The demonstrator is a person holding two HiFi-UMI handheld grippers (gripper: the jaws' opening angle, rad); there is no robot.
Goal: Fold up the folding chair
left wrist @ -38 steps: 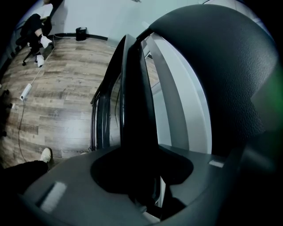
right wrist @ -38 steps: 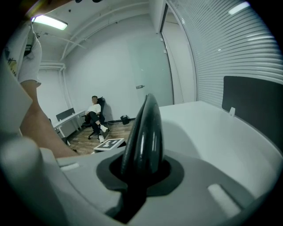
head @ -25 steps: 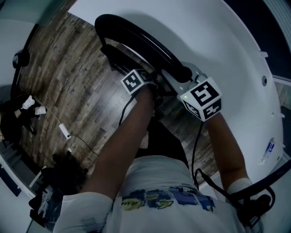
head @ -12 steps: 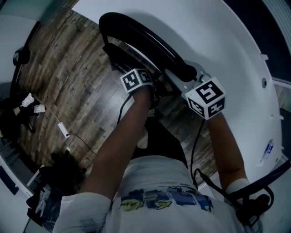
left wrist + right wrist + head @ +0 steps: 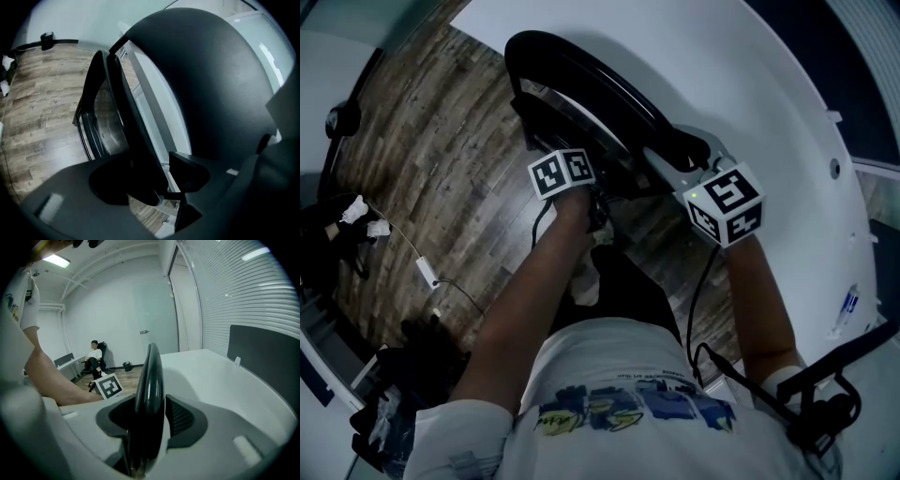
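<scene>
Wood-plank floor (image 5: pixel 441 150) lies to the left and a white table (image 5: pixel 769 94) to the right. Between them stands the folding chair (image 5: pixel 609 89), folded near flat, with its black rim beside the table's edge. The left gripper (image 5: pixel 150 180) straddles the chair's frame. Its jaws have just been opening and stand apart, with a gap showing beside the frame. The right gripper (image 5: pixel 150 423) straddles the upper rim, and its jaws have likewise been opening, pads off the rim. A white cable (image 5: pixel 427 272) lies on the floor, well apart.
</scene>
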